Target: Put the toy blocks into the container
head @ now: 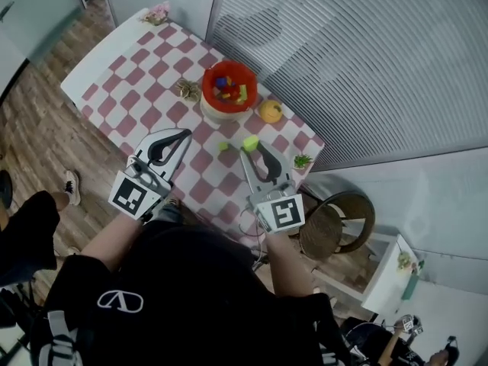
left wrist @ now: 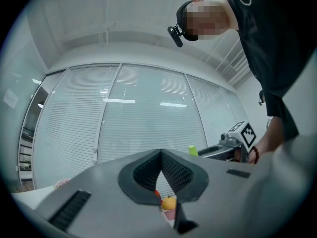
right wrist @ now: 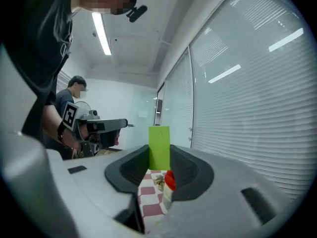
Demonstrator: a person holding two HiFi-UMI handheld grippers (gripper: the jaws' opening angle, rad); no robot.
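Note:
A red container [head: 228, 87] holding several coloured blocks stands on the pink-checked table [head: 145, 75], toward its far side. My right gripper [head: 249, 148] is shut on a green block [head: 250, 142], held up in the air above the table's near right part. In the right gripper view the green block [right wrist: 159, 147] stands upright between the pads, with the red container [right wrist: 170, 180] low beyond it. A small green block [head: 224, 146] lies on the cloth just left of it. My left gripper [head: 183, 134] hovers at the left, shut and empty [left wrist: 161, 152].
An orange toy fruit [head: 270, 111] sits right of the container and a dried plant ornament [head: 188, 90] left of it. A small potted plant [head: 303, 160] is at the table's right corner. A round stool [head: 339, 223] stands below that. Blinds fill the wall behind.

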